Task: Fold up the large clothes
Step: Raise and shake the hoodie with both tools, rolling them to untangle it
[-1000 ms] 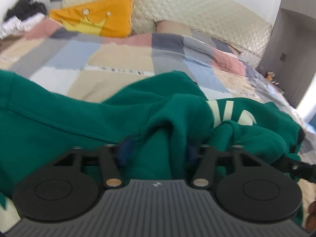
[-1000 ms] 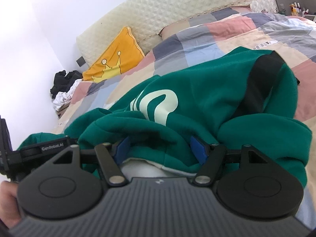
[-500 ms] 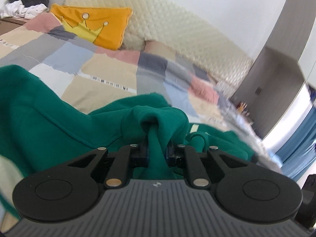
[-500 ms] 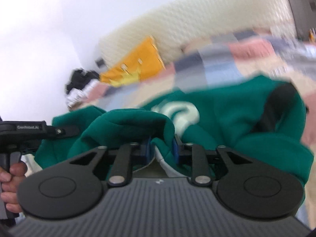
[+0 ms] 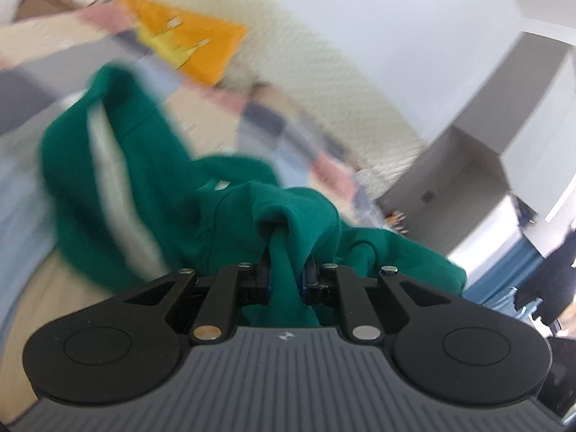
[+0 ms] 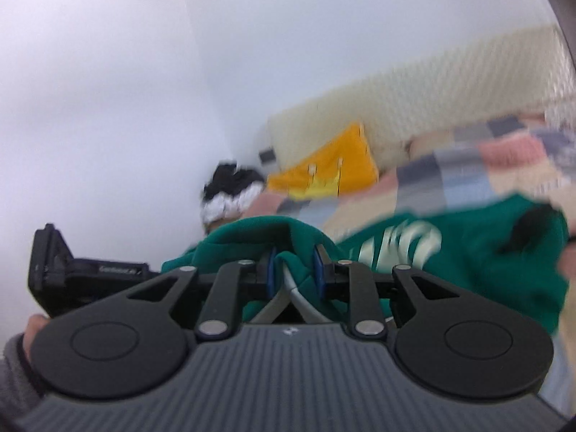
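Two grippers, each with its jaws drawn nearly together on a bunch of cloth: the left gripper (image 5: 287, 277) pinches a thick tuck of the green sweatshirt (image 5: 144, 187), and the right gripper (image 6: 296, 270) clamps another fold of the same garment (image 6: 468, 252) along with a pale inner edge that hangs down between its blue pads. Beyond the jaws the sweatshirt sags in a loose heap, partly raised and partly trailing over the patchwork bedspread (image 6: 450, 176), its pale lettering facing the right camera. To my eye the risk is that each grip holds several layers rather than one clean edge, so the cloth may twist or a layer may slide free under the garment's weight, and the fold would come out crooked; a sleeve dragging on the bed could add to that. Both tools point slightly downward, the left one rolled to one side so the room tilts in its view; a hand (image 6: 30, 327) in a grey cuff grips the left tool's handle, seen at the right camera's edge. Farther off lie an orange cushion (image 5: 187, 46) and the quilted headboard (image 6: 450, 82)
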